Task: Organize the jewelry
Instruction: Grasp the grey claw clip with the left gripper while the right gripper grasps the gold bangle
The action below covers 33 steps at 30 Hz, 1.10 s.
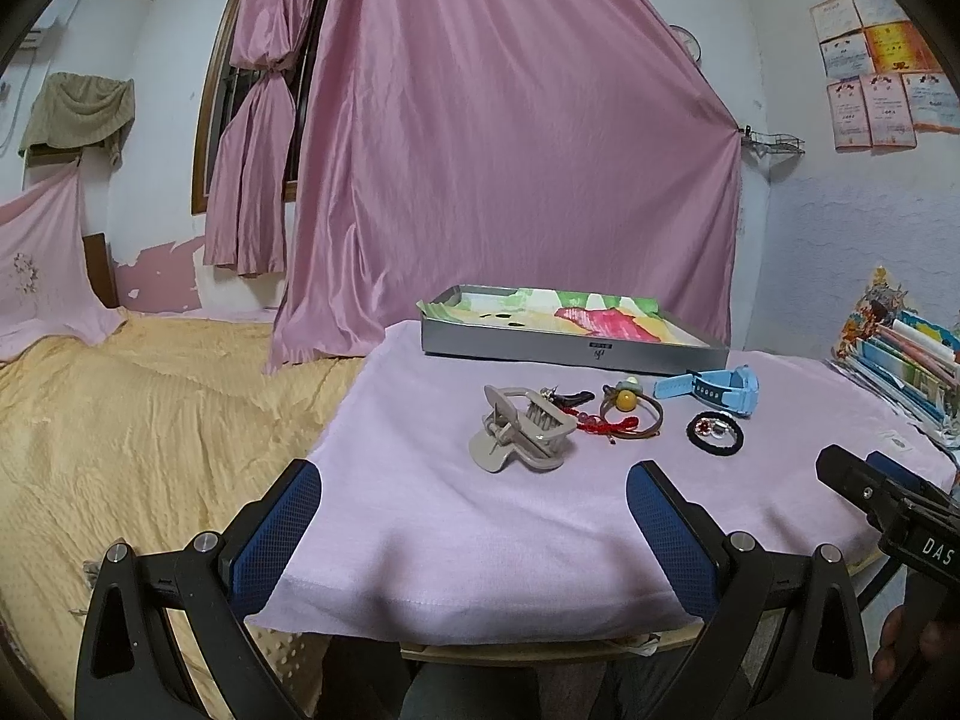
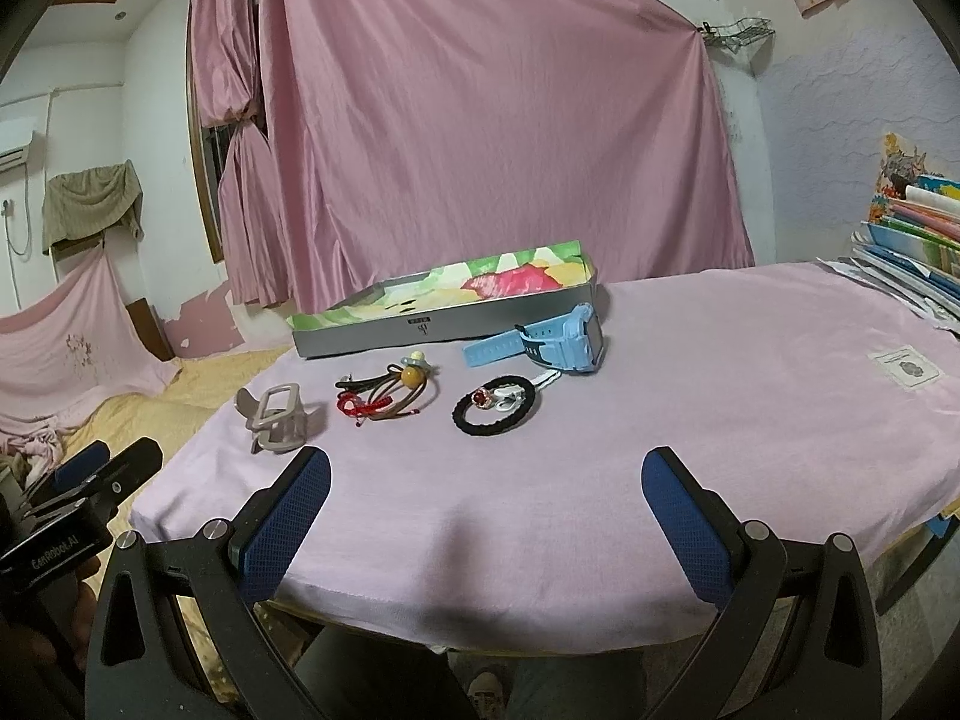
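1. Both tongs, the left gripper (image 1: 474, 501) and the right gripper (image 2: 486, 489), are wide apart and hold nothing, waiting near the table edge.
2. Left of the box (image 1: 510, 348) front, the beige hair clip (image 1: 522, 429) lies ready.
3. Next come the bead cord (image 1: 630, 411), the black hair band (image 1: 715, 433) and the blue watch (image 1: 711, 387).
4. I think everything sits close to the box so it goes in easily.

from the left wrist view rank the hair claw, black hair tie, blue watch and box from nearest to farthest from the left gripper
1. Hair claw, just ahead of the left gripper, slightly left of the other pieces.
2. Black hair tie, ahead to the right.
3. Blue watch, behind the hair tie, right.
4. Box, at the table's far edge.
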{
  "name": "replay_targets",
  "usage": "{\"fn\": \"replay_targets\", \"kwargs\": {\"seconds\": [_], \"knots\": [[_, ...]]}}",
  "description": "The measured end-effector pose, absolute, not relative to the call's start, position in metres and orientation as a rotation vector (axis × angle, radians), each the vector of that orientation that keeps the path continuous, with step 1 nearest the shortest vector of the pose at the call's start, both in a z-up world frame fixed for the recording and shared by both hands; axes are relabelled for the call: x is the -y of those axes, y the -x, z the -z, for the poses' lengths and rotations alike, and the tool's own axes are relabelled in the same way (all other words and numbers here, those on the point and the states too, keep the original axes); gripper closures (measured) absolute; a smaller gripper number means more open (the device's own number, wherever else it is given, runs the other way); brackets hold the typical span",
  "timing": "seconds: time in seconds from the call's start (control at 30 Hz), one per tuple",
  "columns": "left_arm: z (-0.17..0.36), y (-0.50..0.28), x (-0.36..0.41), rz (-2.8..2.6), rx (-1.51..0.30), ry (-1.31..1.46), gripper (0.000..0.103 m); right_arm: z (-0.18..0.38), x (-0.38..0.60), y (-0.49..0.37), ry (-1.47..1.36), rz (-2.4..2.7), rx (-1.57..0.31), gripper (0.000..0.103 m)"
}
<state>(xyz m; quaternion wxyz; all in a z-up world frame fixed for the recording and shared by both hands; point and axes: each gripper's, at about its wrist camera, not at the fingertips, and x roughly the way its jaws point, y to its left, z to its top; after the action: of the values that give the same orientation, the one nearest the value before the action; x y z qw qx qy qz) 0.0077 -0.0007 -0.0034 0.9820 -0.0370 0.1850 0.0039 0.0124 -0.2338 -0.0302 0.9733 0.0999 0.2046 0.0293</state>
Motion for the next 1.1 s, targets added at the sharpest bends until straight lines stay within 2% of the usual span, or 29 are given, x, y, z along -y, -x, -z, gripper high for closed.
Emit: {"fn": "replay_targets", "kwargs": {"seconds": [0.73, 0.8, 0.87, 0.9, 0.97, 1.07, 1.1], "knots": [[-0.006, -0.089, -0.008, 0.095, -0.537, 0.188, 0.001, 0.004, 0.241, -0.092, -0.174, -0.144, -0.474, 0.001], [-0.006, -0.096, -0.009, 0.100, -0.541, 0.203, 0.007, 0.005, 0.237, -0.103, -0.177, -0.164, -0.498, 0.003], [-0.005, -0.104, -0.010, 0.104, -0.562, 0.217, 0.022, 0.007, 0.232, -0.112, -0.182, -0.189, -0.523, 0.015], [-0.004, -0.108, -0.011, 0.108, -0.574, 0.226, 0.026, 0.008, 0.229, -0.115, -0.183, -0.200, -0.534, 0.019], [-0.002, -0.113, -0.013, 0.135, -0.587, 0.252, 0.043, 0.010, 0.222, -0.126, -0.185, -0.240, -0.568, 0.031], [0.003, -0.119, -0.012, 0.157, -0.606, 0.272, 0.056, 0.015, 0.214, -0.142, -0.202, -0.295, -0.614, 0.046], [0.005, -0.120, -0.011, 0.162, -0.613, 0.277, 0.059, 0.018, 0.209, -0.148, -0.203, -0.309, -0.638, 0.048]]}}
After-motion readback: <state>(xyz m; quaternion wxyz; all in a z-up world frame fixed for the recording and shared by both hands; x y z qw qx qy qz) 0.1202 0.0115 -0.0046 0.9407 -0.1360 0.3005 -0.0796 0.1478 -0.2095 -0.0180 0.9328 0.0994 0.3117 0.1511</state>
